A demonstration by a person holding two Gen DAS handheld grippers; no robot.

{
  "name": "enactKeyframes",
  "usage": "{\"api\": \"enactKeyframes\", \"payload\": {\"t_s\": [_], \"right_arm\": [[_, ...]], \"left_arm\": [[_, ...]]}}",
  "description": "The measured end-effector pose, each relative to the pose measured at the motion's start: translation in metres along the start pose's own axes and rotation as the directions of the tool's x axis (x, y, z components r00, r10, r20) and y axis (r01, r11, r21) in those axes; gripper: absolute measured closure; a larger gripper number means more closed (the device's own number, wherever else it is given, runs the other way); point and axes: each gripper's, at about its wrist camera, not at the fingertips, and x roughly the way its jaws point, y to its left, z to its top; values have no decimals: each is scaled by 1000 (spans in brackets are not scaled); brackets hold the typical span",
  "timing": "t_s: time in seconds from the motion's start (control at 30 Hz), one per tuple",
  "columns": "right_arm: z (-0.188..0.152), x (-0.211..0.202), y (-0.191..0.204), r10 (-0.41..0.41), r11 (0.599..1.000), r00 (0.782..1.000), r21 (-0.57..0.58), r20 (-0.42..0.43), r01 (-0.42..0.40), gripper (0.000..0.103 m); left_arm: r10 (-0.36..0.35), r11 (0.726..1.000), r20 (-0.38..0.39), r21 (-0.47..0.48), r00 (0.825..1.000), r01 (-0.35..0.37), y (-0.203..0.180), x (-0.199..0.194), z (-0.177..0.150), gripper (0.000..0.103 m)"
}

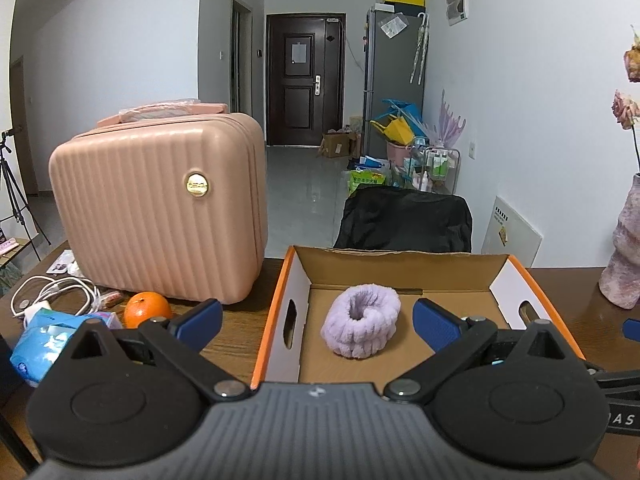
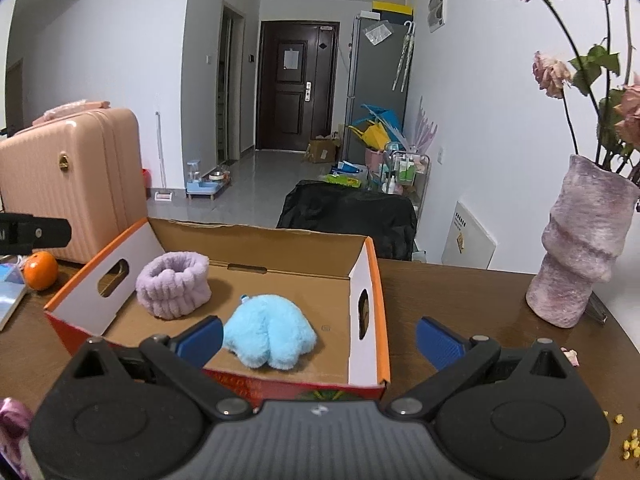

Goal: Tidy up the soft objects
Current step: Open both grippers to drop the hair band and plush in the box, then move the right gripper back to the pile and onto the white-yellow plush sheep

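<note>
Both claws, left claw and right claw, hover level over the box (jaws wide, empty).

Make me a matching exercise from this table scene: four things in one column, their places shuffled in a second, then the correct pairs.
Things
1. purple scrunchie
2. blue plush toy
3. orange
4. vase

Places
A. on the table, right of the cardboard box
B. in the box, near its front wall
C. on the table, in front of the pink suitcase
D. in the box, toward its left wall

Pairs: 1-D, 2-B, 3-C, 4-A
</note>
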Motion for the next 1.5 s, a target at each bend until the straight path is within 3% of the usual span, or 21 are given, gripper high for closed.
{"api": "enactKeyframes", "payload": {"t_s": [0.83, 1.5], "right_arm": [[-51, -111, -4, 21, 1000, 996, 7, 87, -21, 0], [-115, -175, 10, 49, 999, 995, -15, 92, -47, 0]], "left_arm": [[-49, 999, 90, 30, 995, 46, 18, -109, -48, 0], [-109, 994, 96, 31, 989, 106, 33, -172, -103, 0]]}}
